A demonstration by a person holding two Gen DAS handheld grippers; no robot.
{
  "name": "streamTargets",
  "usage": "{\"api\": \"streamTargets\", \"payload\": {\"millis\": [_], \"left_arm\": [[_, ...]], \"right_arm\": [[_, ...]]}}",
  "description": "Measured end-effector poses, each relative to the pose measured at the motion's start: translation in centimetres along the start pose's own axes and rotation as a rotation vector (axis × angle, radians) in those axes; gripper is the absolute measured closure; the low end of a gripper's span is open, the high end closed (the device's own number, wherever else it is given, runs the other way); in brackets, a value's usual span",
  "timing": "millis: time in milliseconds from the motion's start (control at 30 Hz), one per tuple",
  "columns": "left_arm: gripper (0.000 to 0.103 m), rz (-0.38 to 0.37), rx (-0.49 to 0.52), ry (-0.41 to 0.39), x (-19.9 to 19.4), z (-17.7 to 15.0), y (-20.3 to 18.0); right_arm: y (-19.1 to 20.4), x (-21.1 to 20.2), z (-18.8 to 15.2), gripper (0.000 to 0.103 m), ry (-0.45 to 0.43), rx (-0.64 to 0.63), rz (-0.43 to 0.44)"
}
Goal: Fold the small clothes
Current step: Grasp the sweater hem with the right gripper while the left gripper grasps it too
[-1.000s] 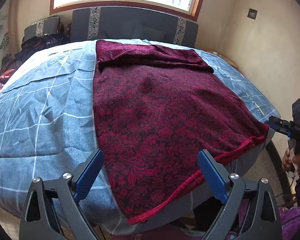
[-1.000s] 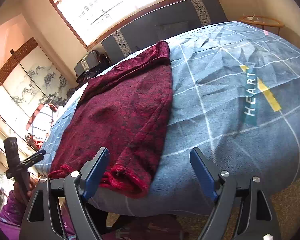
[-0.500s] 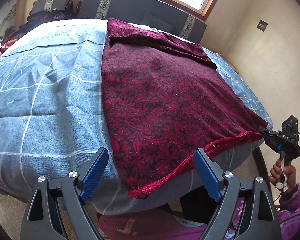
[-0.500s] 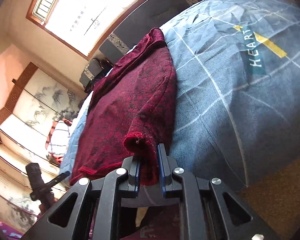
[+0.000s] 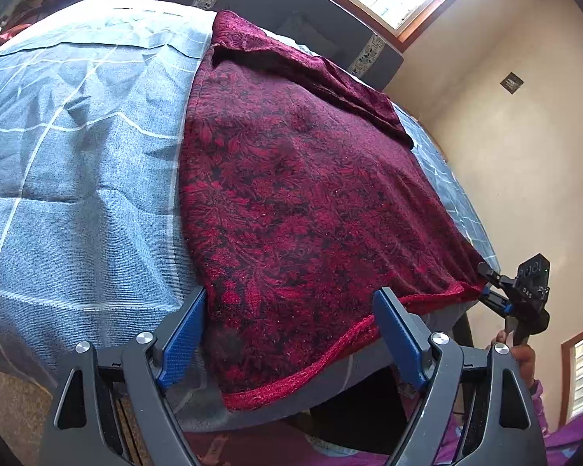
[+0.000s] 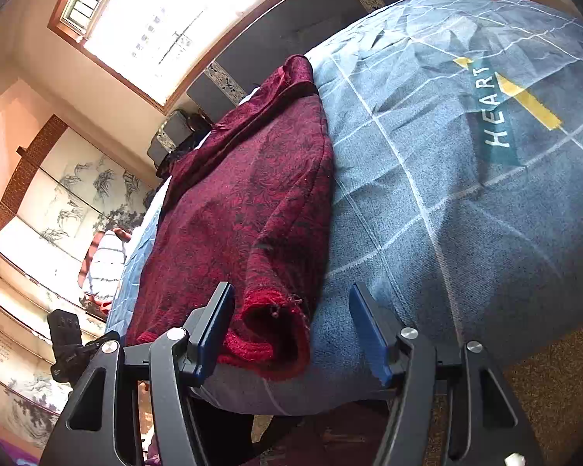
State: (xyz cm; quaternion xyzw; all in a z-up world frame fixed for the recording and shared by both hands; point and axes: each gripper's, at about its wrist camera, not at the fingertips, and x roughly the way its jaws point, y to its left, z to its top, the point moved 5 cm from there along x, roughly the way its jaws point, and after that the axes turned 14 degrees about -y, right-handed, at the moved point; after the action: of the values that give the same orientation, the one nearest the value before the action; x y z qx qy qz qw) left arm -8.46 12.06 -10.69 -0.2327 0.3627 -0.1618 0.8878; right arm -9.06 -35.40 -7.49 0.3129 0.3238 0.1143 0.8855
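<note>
Maroon floral garment (image 5: pixel 311 202) spread flat on blue checked bedspread (image 5: pixel 77 194); sleeves seemingly folded in, hem fold not begun. Left gripper (image 5: pixel 291 334) and right gripper (image 6: pixel 291 334) released, hem corners straddled, nothing grasped.

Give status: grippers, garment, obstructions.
Left gripper open, fingers astride near hem corner. Right gripper open at other corner. Maroon garment flat on blue bedspread. Nothing in the way.

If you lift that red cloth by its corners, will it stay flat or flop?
Probably flop: the red cloth drapes limp over the bed edge, and its corner curls between the right gripper's open fingers. The knit looks thick, so likely somewhat heavy and not slippery.
</note>
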Motion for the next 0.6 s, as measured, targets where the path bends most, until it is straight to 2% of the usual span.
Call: {"api": "streamTargets", "payload": {"millis": [33,67,100,133,233,267,400,433,467,500,567,600], "left_arm": [[0.037,-0.004,-0.007,0.009,0.2,0.0,0.0],[0.040,0.005,-0.007,0.010,0.3,0.1,0.1],[0.051,0.010,-0.007,0.010,0.4,0.1,0.2],[0.059,0.009,-0.008,0.014,0.4,0.1,0.2],[0.061,0.009,-0.010,0.008,0.2,0.0,0.6],[0.061,0.007,-0.012,0.012,0.2,-0.1,0.7],[0.061,0.006,0.004,0.017,0.2,-0.2,0.6],[0.061,0.007,0.008,0.020,0.2,-0.2,0.6],[0.061,0.008,0.009,0.022,0.2,-0.2,0.5],[0.061,0.007,0.006,0.022,0.2,-0.2,0.5],[0.060,0.003,0.004,0.026,0.3,-0.1,0.5],[0.057,-0.004,0.002,0.029,0.3,-0.1,0.5]], "right_arm": [[0.0,0.3,0.0,0.059,0.008,0.002,0.006],[0.1,0.6,-0.1,0.065,0.024,0.009,0.013],[0.3,0.8,-0.1,0.082,0.032,0.023,0.033],[0.4,0.6,0.0,0.092,0.026,0.050,0.065],[0.7,-2.1,1.2,0.093,-0.100,0.135,0.181],[0.5,-2.7,1.5,0.093,-0.121,0.131,0.169],[-0.5,-1.5,0.1,0.089,-0.016,0.050,0.080],[-0.4,-1.1,-0.2,0.088,0.006,0.045,0.085],[-0.2,-0.8,-0.2,0.086,0.020,0.050,0.103],[-0.1,-0.6,-0.1,0.079,0.022,0.055,0.116],[0.2,-0.2,0.5,0.049,0.016,0.065,0.131],[0.2,0.3,0.8,0.026,0.023,0.077,0.144]]}}
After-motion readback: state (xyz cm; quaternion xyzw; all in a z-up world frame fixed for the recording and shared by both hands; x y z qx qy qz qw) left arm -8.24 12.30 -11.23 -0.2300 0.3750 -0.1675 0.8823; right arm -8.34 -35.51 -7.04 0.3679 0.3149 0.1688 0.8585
